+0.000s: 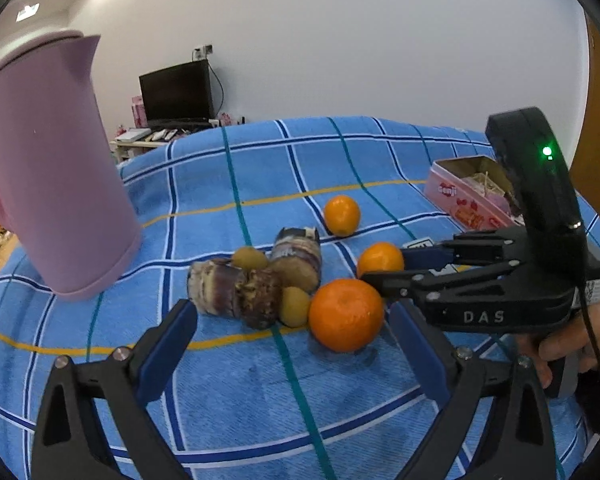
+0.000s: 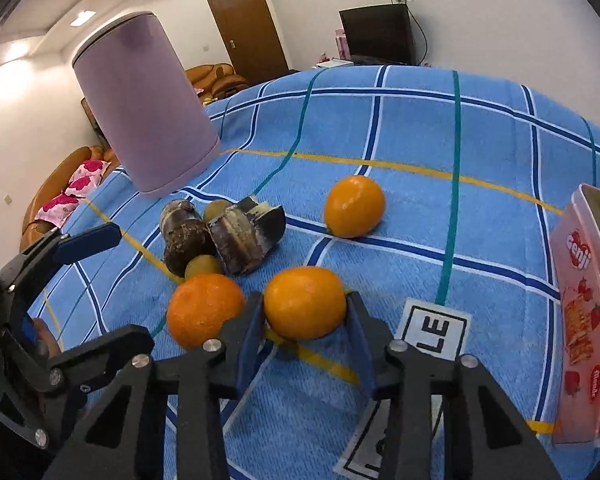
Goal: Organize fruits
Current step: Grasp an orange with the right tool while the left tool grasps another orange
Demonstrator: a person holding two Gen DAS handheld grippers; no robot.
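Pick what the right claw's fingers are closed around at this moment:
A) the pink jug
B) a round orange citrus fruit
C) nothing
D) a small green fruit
B: in the right wrist view the right claw has its blue-padded fingers pressed against both sides of a round orange citrus fruit resting on the blue checked cloth.

Orange fruits [image 2: 304, 304] lie on a blue checked cloth [image 2: 492, 168] beside a lilac jug [image 2: 144, 112].

Three oranges [image 2: 354, 207], [image 2: 305, 303], [image 2: 205, 309] lie on the cloth in the right wrist view: one alone at 12 o'clock, one at centre, one at its 9 o'clock. Two small green fruits [image 2: 203, 266], [image 2: 217, 209] nestle against two dark sugarcane stubs [image 2: 182, 236], [image 2: 247, 238] at 10 o'clock.
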